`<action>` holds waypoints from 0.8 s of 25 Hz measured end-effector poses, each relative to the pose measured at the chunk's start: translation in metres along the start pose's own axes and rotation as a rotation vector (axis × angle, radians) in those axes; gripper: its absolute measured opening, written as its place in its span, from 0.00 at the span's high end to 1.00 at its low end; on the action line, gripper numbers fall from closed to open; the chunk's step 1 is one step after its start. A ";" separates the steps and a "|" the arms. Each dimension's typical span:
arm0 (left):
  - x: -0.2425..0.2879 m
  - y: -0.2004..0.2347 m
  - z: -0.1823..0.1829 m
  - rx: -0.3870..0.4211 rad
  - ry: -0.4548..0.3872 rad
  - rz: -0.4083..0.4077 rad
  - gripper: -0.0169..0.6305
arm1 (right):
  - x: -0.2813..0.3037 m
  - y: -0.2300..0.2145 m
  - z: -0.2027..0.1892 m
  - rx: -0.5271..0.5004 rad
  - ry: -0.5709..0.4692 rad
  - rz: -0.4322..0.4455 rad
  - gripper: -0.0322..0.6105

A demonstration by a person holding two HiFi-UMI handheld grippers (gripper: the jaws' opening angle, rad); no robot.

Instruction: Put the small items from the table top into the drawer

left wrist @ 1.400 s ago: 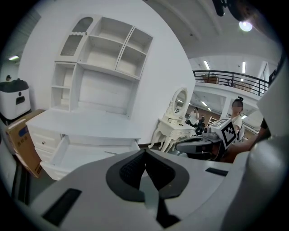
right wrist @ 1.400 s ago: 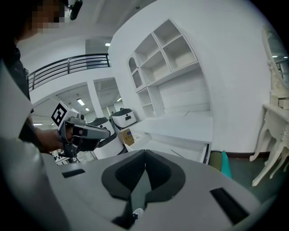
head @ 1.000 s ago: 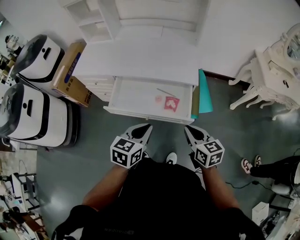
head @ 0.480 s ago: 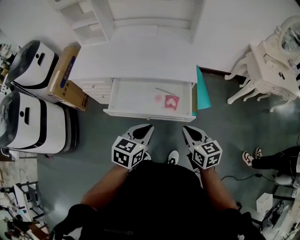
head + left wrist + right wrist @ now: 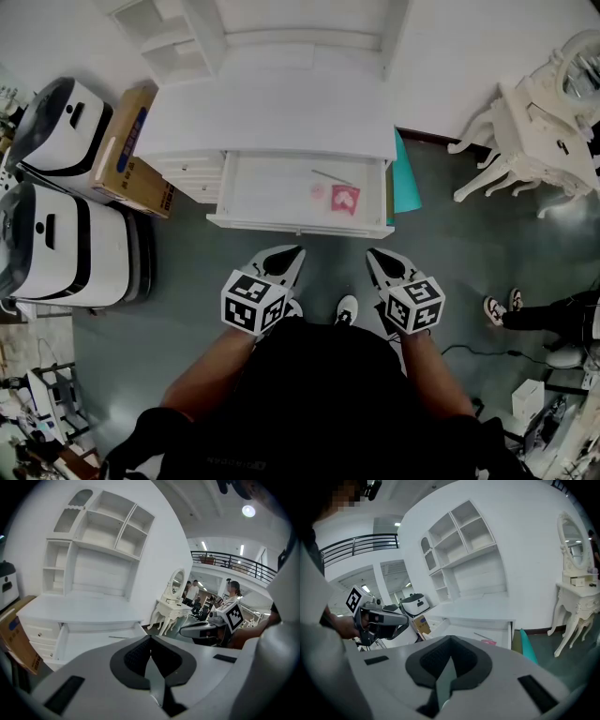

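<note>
At the far left of the head view stand two white machines (image 5: 70,234), and a cardboard box (image 5: 131,150) leans right beside the desk. That side is tight. I should not swing over there.

In the upper middle is the white tabletop (image 5: 272,117). I see no small things on it. Just under it the drawer (image 5: 262,192) is pulled out toward me.

My left hand-held gripper (image 5: 296,253) is closed and holds nothing. It hangs near the drawer's front edge, not touching it.

The small things lie in the right part of the drawer: a thin stick (image 5: 330,177), a small pink piece (image 5: 318,194) and a pink card (image 5: 345,199).

My right hand-held gripper (image 5: 371,255) is closed and empty too, near the same front edge.

I think the job is almost done. If I push the drawer in on one side only, it could go crooked and stick. A hard push could make the stick roll or the card slide.

A teal board (image 5: 405,173) stands tight against the drawer's right side and could get bumped. Farther right there is open floor (image 5: 441,244), then a white dressing table (image 5: 534,131) and someone's shoes (image 5: 502,326).
</note>
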State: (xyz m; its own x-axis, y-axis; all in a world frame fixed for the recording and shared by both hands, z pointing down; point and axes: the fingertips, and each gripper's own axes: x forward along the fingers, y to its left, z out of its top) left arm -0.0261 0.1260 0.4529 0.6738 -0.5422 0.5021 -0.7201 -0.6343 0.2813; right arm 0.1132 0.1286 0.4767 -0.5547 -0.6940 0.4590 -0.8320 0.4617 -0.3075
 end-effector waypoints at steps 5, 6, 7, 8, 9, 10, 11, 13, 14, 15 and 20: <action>0.000 0.000 0.000 0.000 0.001 -0.003 0.96 | 0.003 -0.001 -0.003 -0.008 0.017 -0.002 0.91; 0.000 0.001 0.000 0.001 0.003 -0.003 0.96 | 0.004 0.000 -0.002 -0.008 0.017 -0.001 0.91; 0.000 0.002 -0.001 0.001 0.005 -0.003 0.96 | 0.005 0.000 -0.001 -0.009 0.016 0.001 0.91; 0.000 0.003 -0.002 0.001 0.007 -0.003 0.96 | 0.005 0.001 -0.001 -0.009 0.015 0.002 0.91; 0.000 0.003 -0.002 0.001 0.008 -0.003 0.96 | 0.005 0.002 0.000 -0.011 0.014 0.005 0.91; 0.000 0.003 -0.002 0.001 0.009 -0.004 0.96 | 0.005 0.002 0.000 -0.013 0.014 0.007 0.91; 0.000 0.002 -0.002 0.002 0.009 -0.005 0.96 | 0.005 0.003 0.000 -0.016 0.014 0.008 0.91; 0.000 0.001 -0.001 0.003 0.008 -0.007 0.96 | 0.004 0.004 0.001 -0.020 0.015 0.011 0.91; 0.000 0.001 -0.001 0.003 0.007 -0.007 0.96 | 0.004 0.004 0.001 -0.022 0.016 0.011 0.91; 0.000 0.001 -0.001 0.003 0.006 -0.008 0.96 | 0.003 0.004 0.000 -0.022 0.016 0.012 0.91; 0.000 0.000 -0.001 0.001 0.006 -0.009 0.96 | 0.003 0.004 0.001 -0.024 0.016 0.014 0.91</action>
State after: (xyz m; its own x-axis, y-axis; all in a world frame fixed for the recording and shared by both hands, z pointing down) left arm -0.0263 0.1264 0.4543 0.6793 -0.5333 0.5041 -0.7138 -0.6398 0.2850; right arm 0.1081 0.1278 0.4765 -0.5658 -0.6784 0.4686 -0.8241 0.4841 -0.2941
